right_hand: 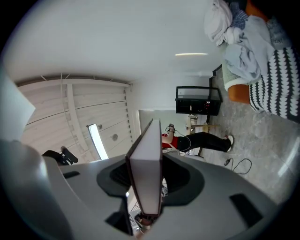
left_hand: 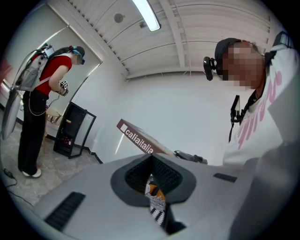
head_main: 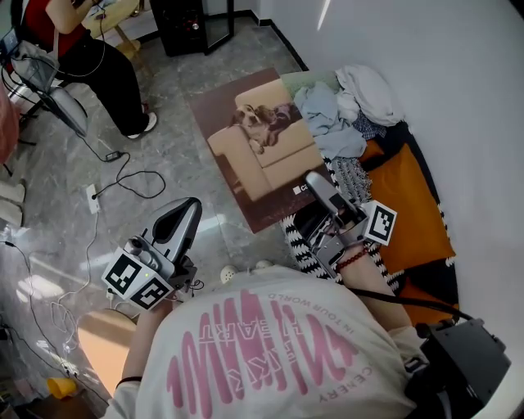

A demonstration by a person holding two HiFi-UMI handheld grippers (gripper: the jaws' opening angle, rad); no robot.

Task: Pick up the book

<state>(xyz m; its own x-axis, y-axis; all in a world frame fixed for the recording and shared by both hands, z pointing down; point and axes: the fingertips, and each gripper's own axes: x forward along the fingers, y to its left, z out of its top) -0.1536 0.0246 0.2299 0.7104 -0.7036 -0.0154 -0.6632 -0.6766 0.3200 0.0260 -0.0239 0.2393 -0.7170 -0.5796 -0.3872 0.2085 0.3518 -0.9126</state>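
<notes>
Edgewise, the right tongs [right_hand: 146, 208] clamp the book [right_hand: 146, 159].

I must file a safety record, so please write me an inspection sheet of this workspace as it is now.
Surface: glossy grey marble floor.
Job's things: large brown book with a dog-on-sofa picture, lifted off the floor and held by one edge.
Clutter: heap of pale crumpled clothes on an orange blanket with a black-and-white zigzag border, along the white wall.
Grippers: right tool shut on the book; left tool shut, empty, apart from the book.
Cables: black cable looping on the floor beside a white power strip.
Surroundings: person in a red top standing near a black cabinet.
</notes>
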